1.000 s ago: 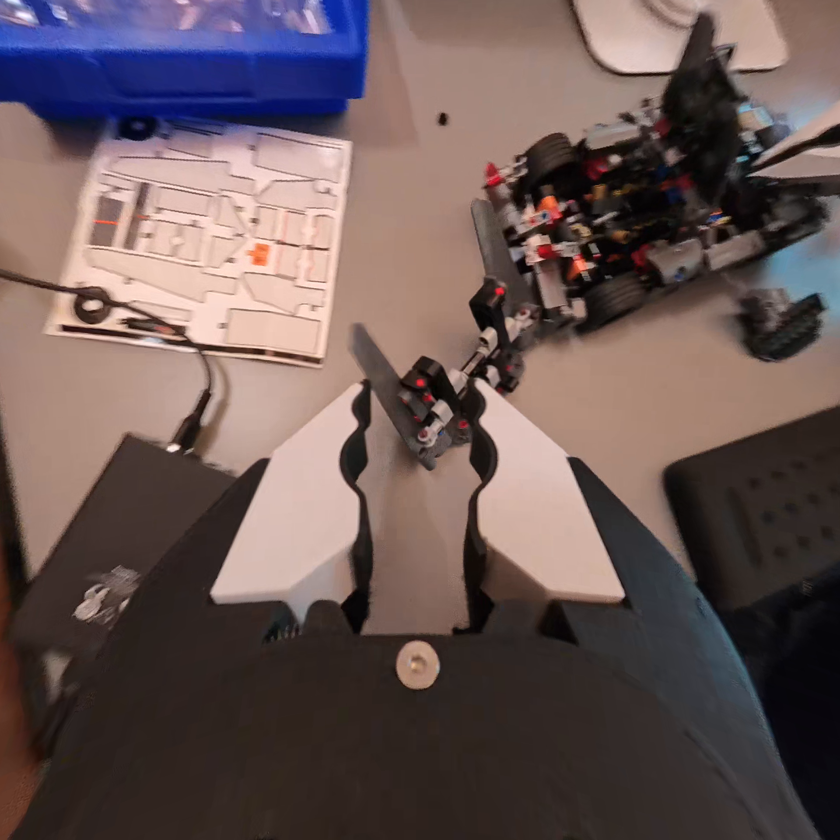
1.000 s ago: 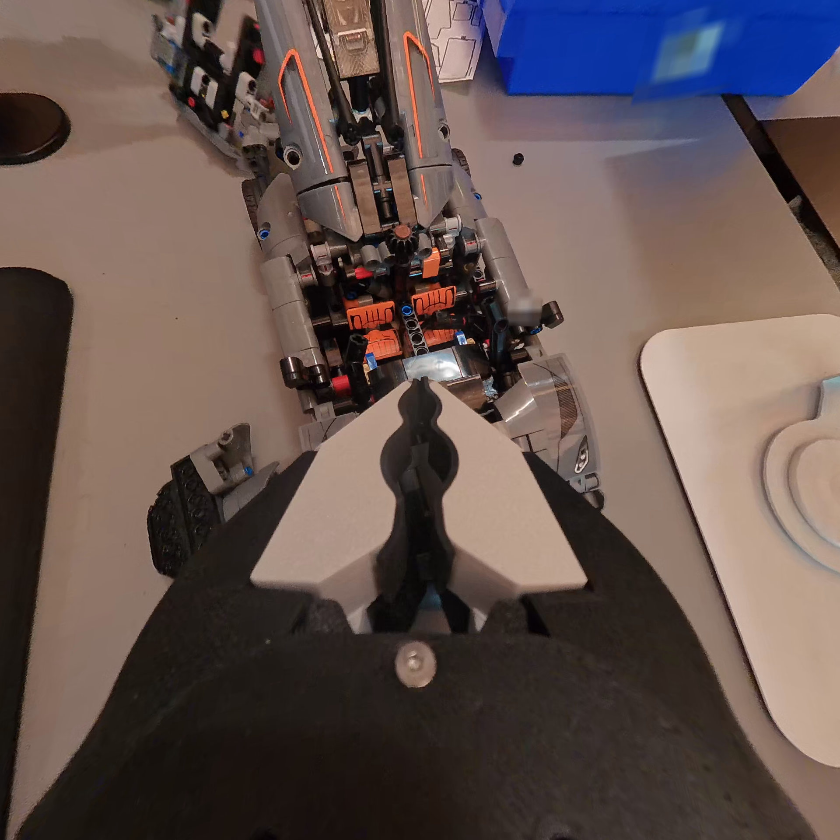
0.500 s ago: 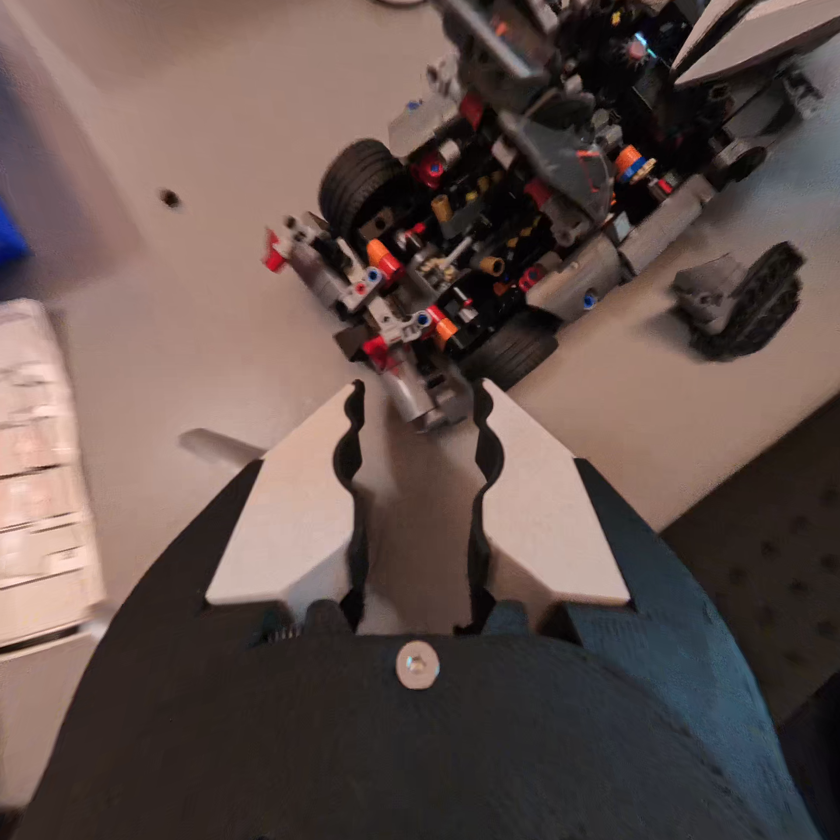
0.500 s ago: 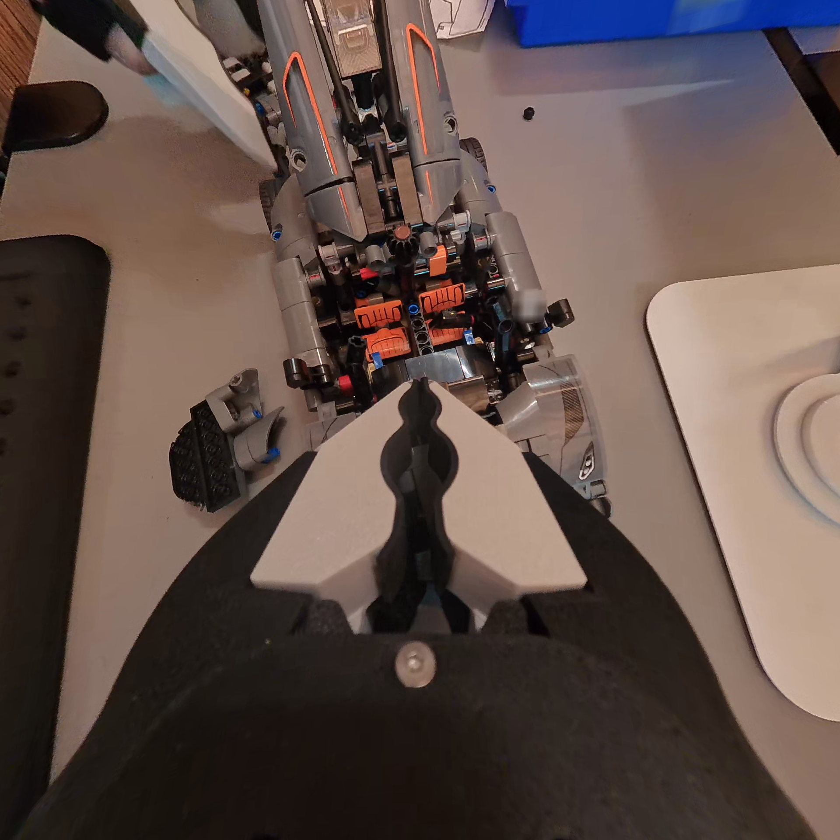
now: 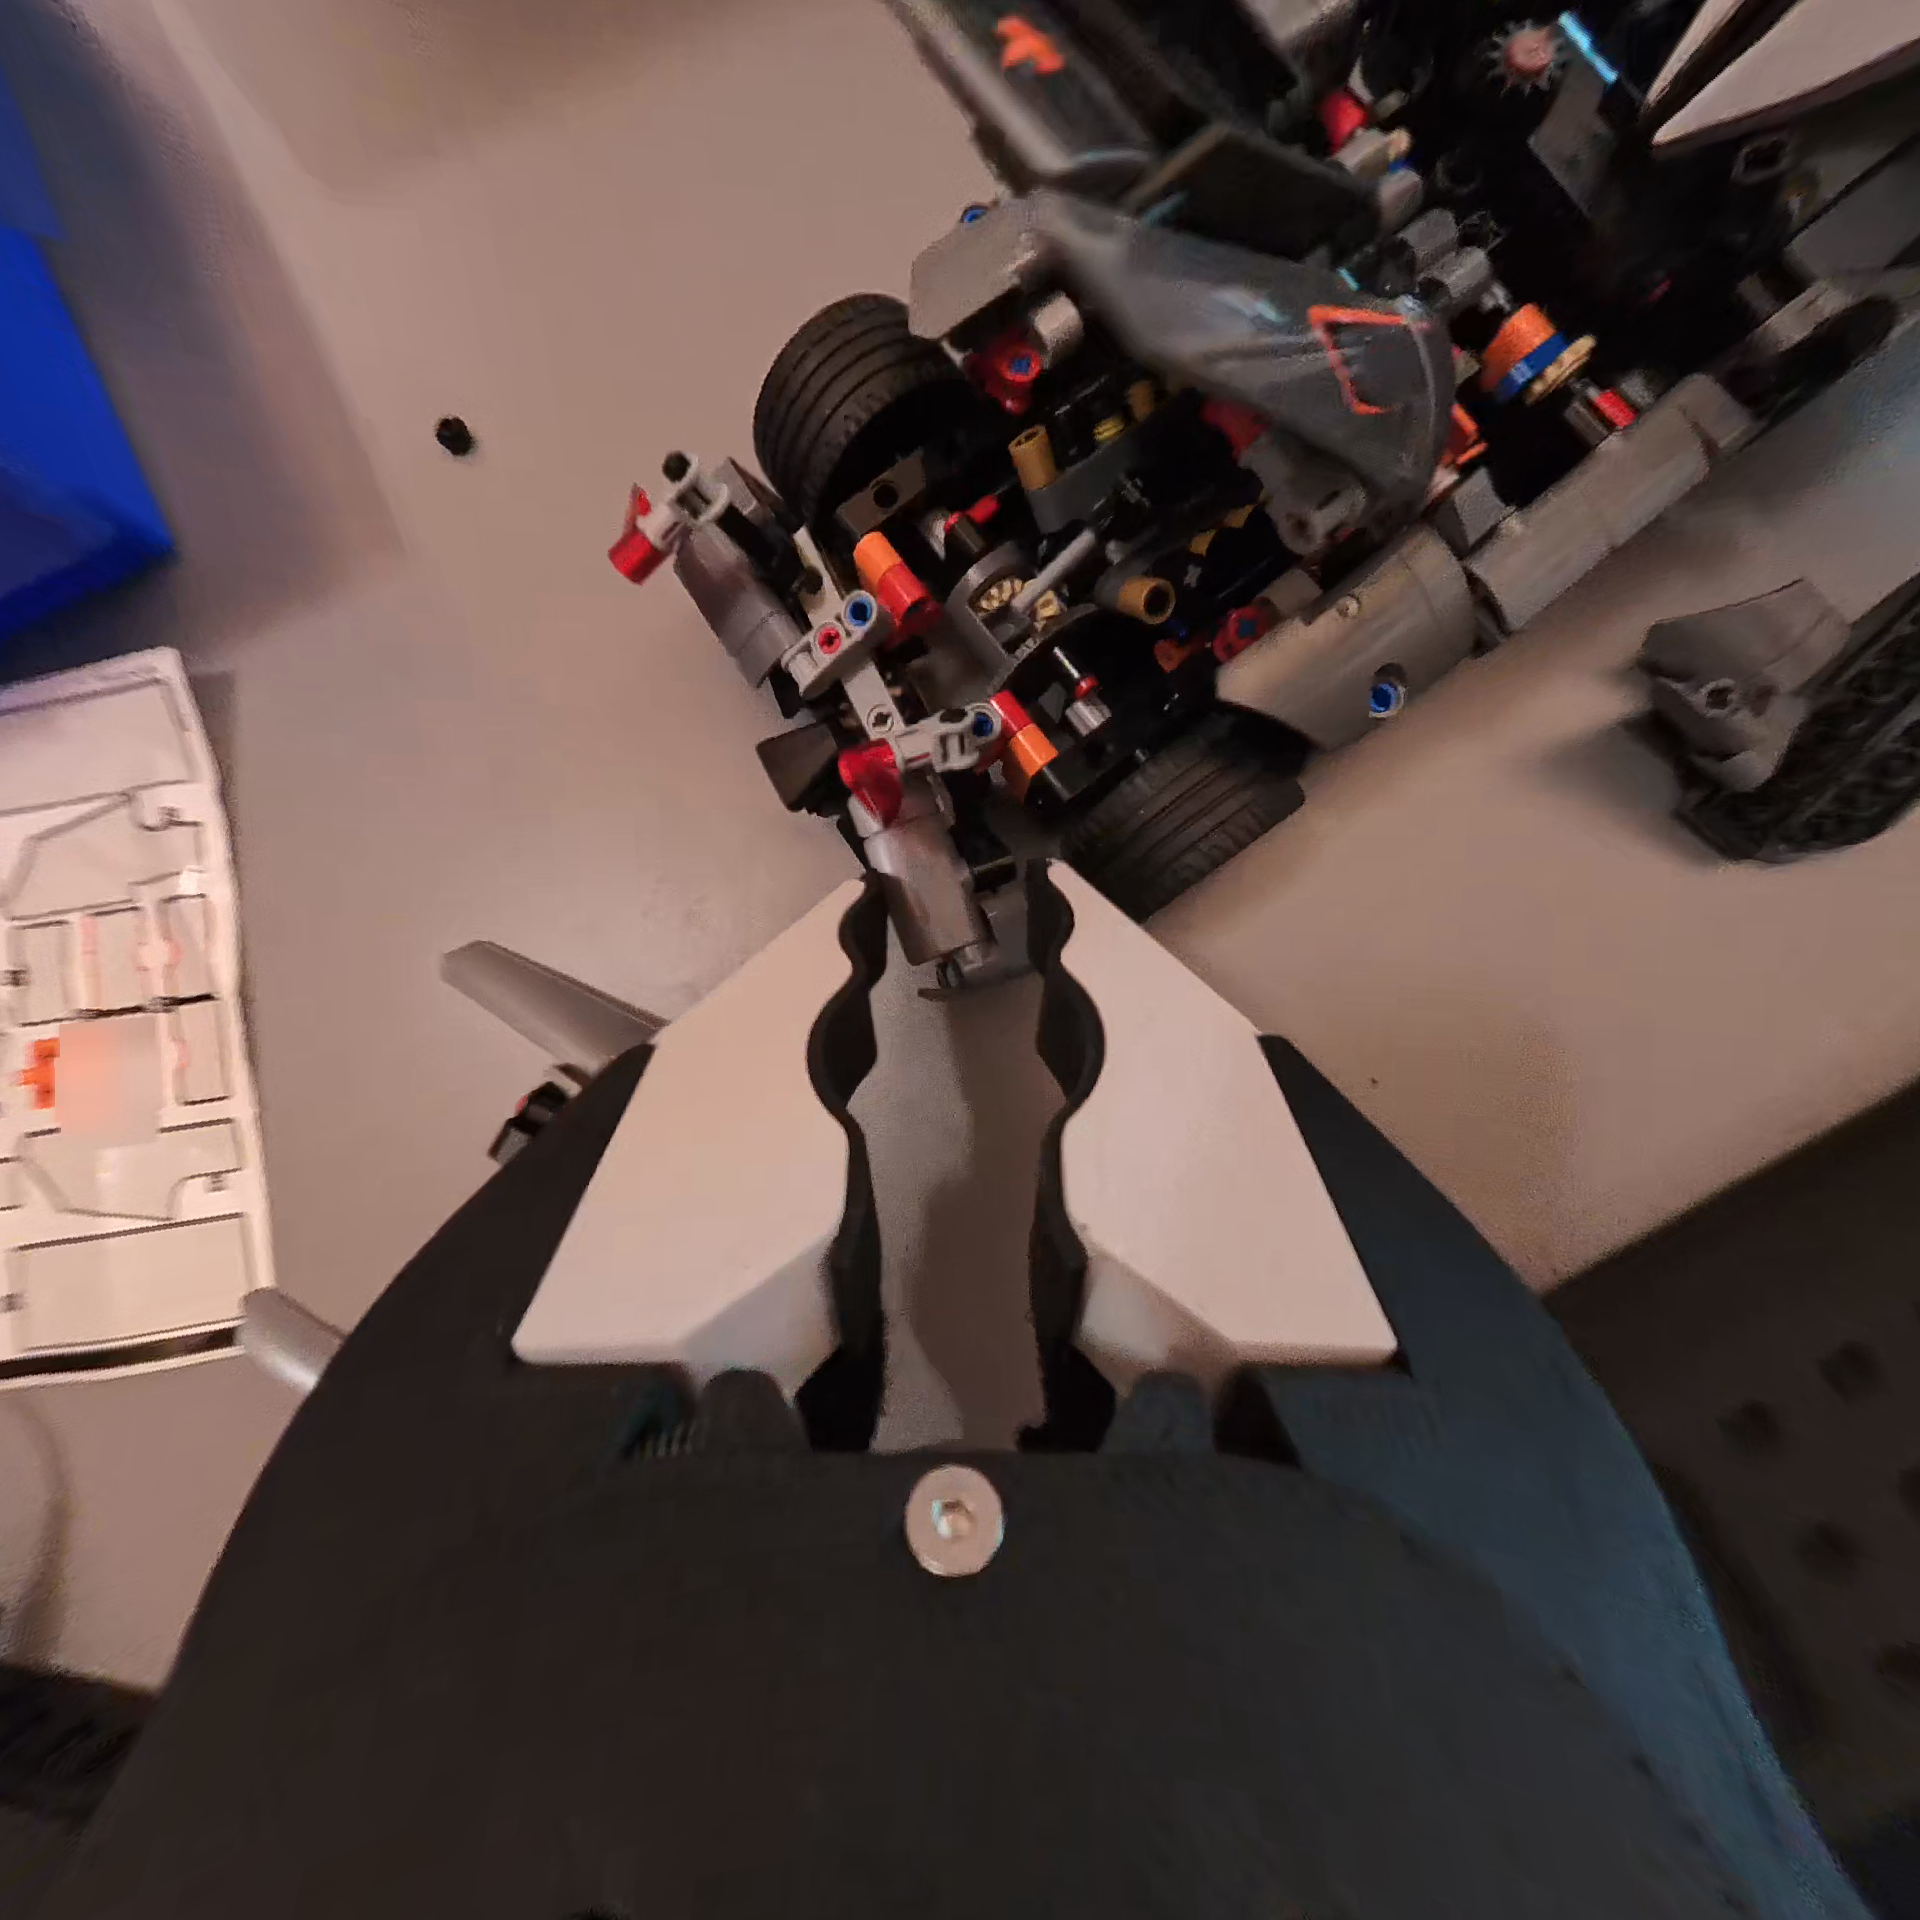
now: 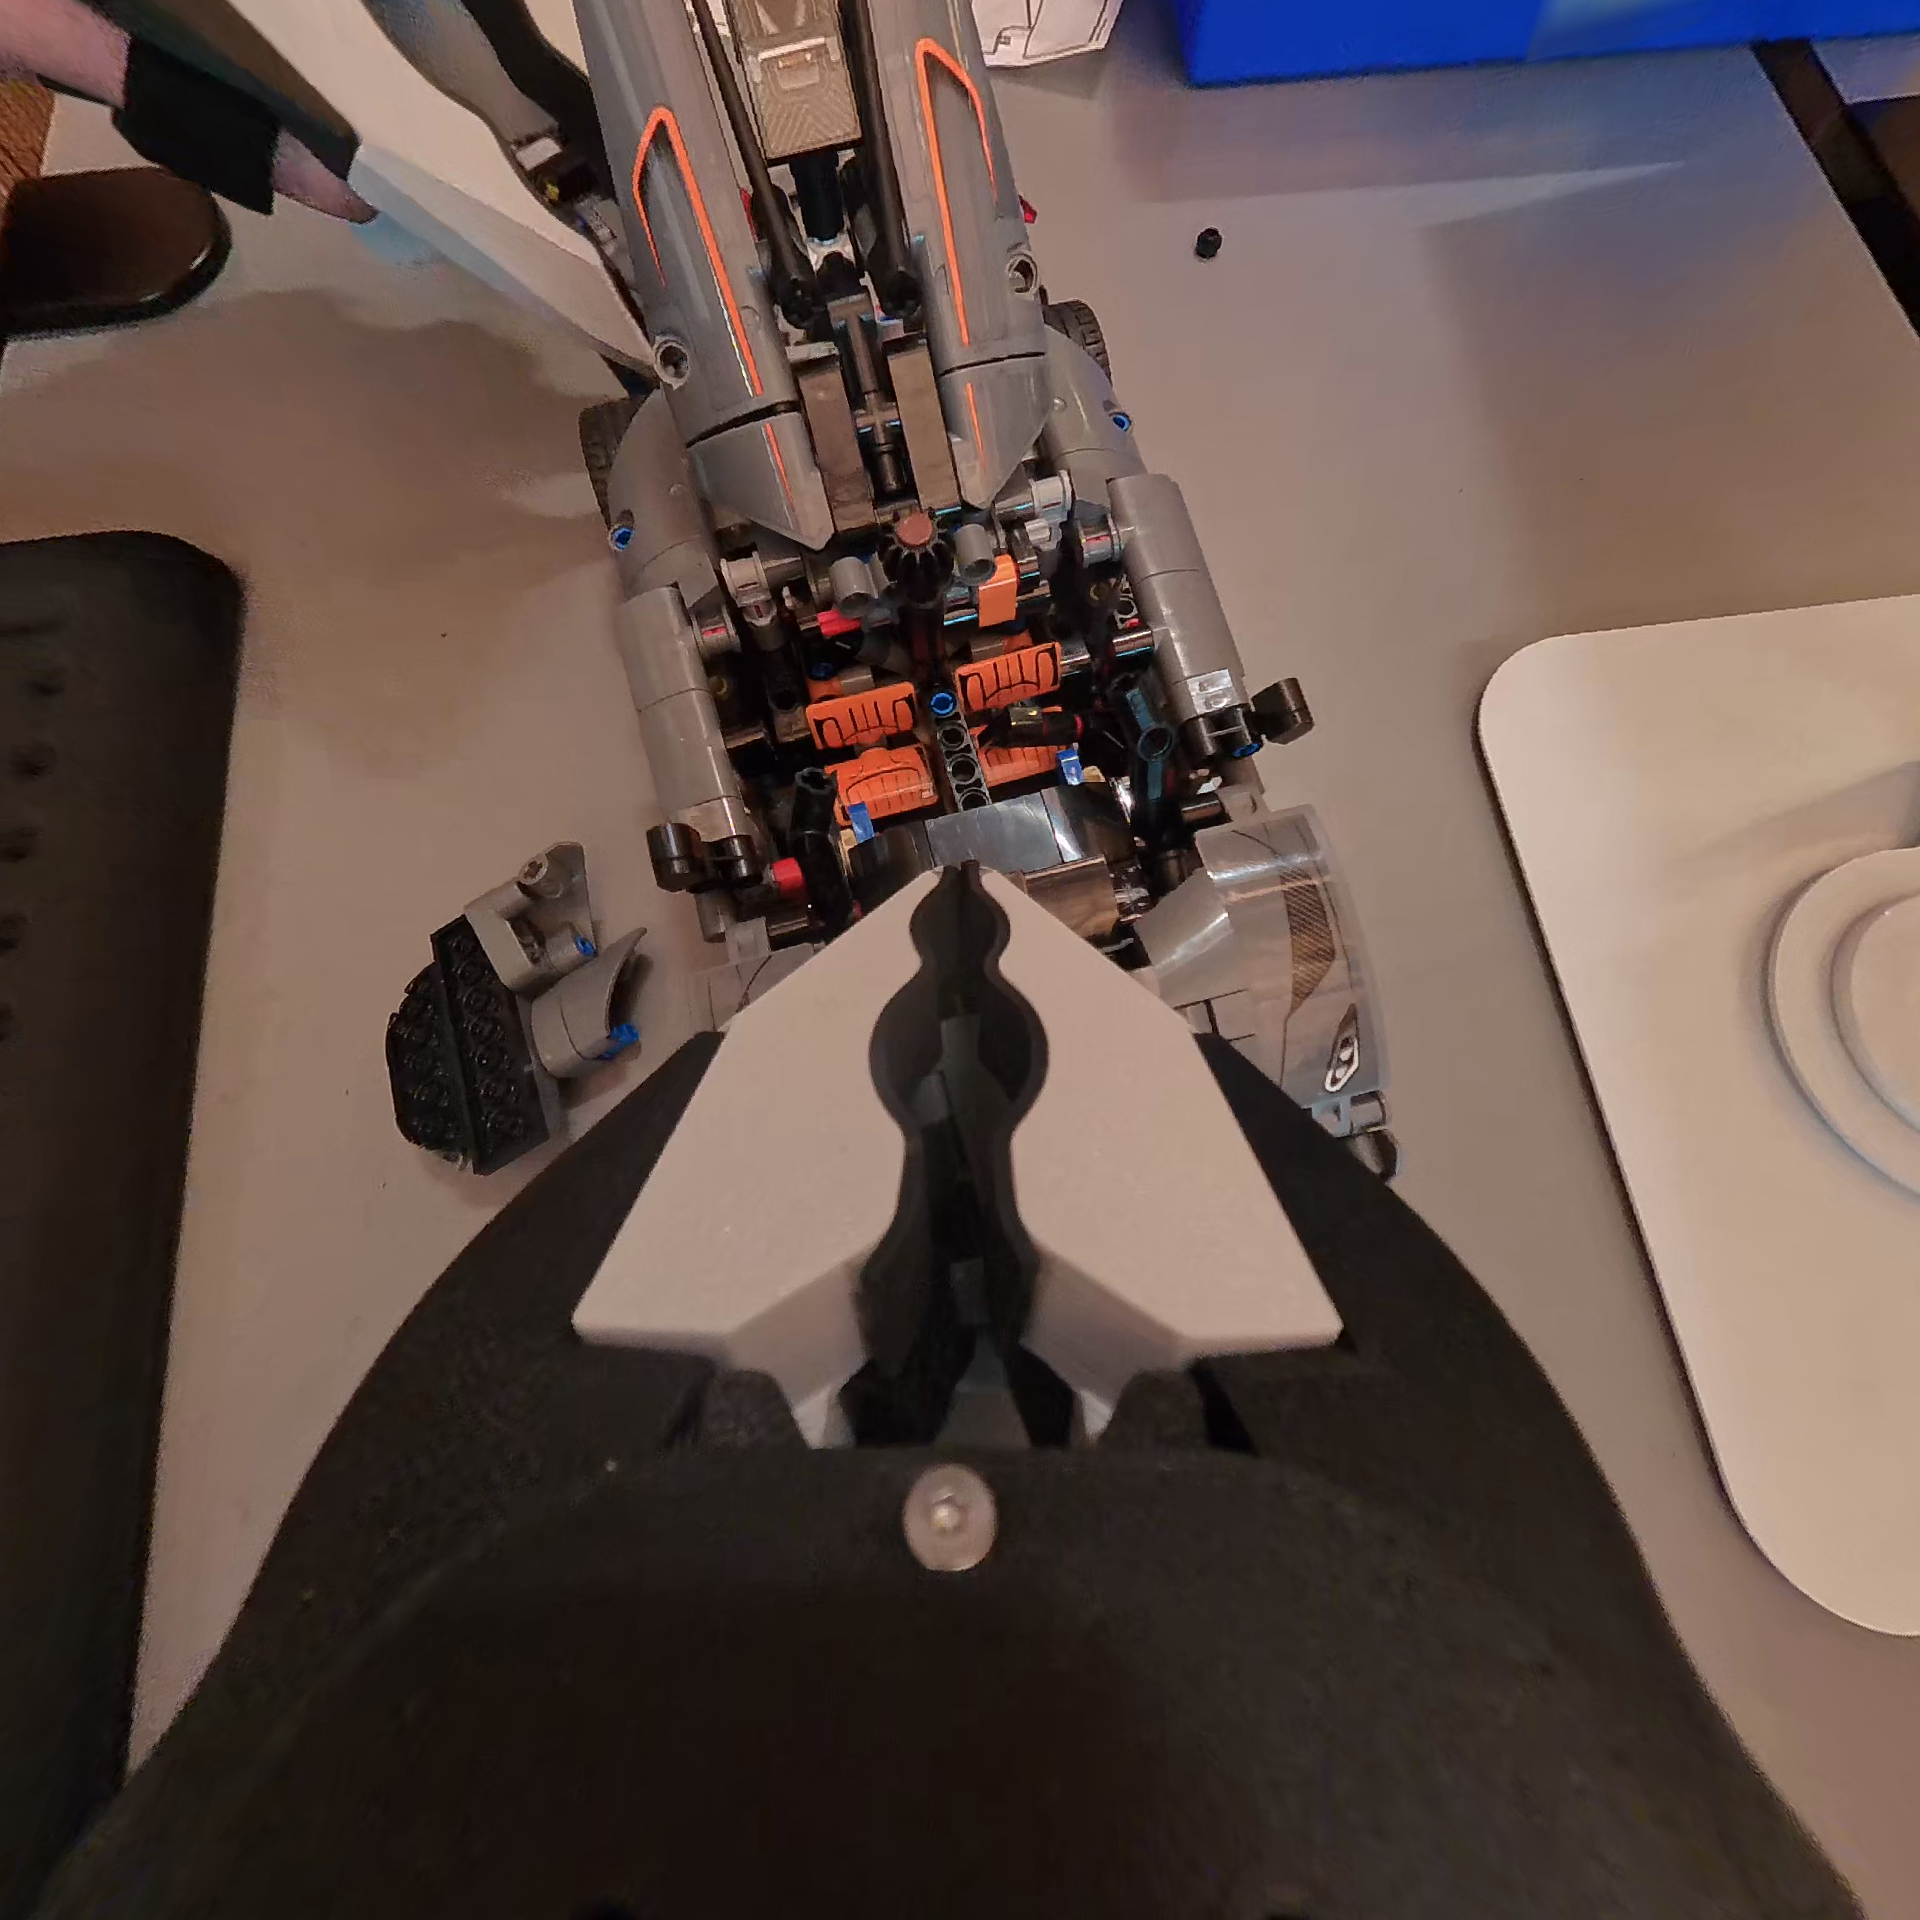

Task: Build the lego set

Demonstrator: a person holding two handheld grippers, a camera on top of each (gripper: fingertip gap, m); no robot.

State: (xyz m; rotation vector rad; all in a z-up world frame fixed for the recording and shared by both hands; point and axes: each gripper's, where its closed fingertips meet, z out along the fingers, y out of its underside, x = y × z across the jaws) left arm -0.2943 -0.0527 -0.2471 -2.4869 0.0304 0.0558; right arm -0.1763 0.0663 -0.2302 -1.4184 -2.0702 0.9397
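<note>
From the left wrist view, the left tongs (image 5: 951,914) stand open, their tips on either side of a grey stub at the rear corner of the lego car (image 5: 1195,540) on the grey desk (image 5: 520,312); whether they touch it cannot be told. A sticker sheet (image 5: 114,1018) lies left (blurred), a small wheel-arch assembly (image 5: 1787,727) right. From the right wrist view, the right tongs (image 6: 961,883) are closed on the car's (image 6: 914,623) front end, with the assembly (image 6: 499,1018) just beside them.
</note>
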